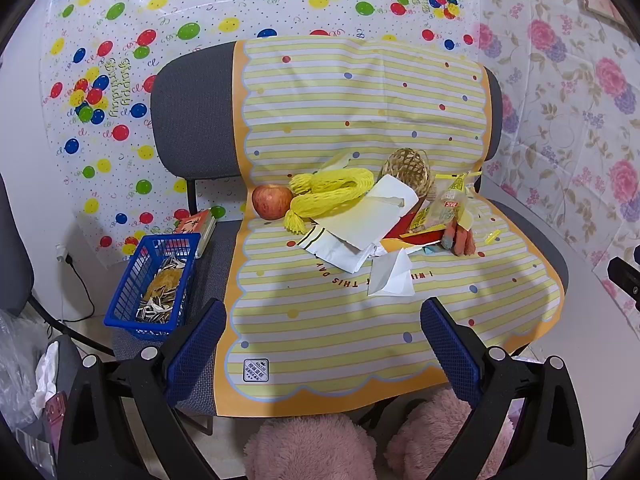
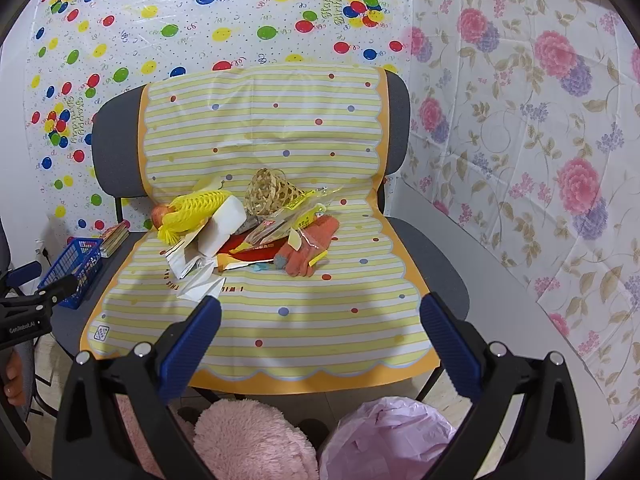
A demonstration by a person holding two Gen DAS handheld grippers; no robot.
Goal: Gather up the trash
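Note:
A pile of trash lies on a chair seat covered by a yellow striped sheet [image 1: 340, 320]: white paper [image 1: 372, 216], a crumpled tissue [image 1: 390, 276], yellow foam fruit netting [image 1: 328, 196], snack wrappers [image 1: 452, 200] and red packaging [image 2: 256, 254]. An apple [image 1: 272, 202], a woven bamboo ball [image 1: 406, 168] and an orange glove [image 2: 310, 246] lie among it. My left gripper [image 1: 322, 344] is open and empty, in front of the seat edge. My right gripper [image 2: 320, 340] is open and empty, also short of the pile. A pink-lined bin bag [image 2: 384, 440] sits below the right gripper.
A blue basket [image 1: 154, 284] with seed shells stands on the seat's left side, a small book [image 1: 198, 224] behind it. Pink fluffy slippers [image 1: 308, 448] are on the floor below. Plastic sheets cover the walls. The left gripper shows at the left edge of the right wrist view [image 2: 28, 304].

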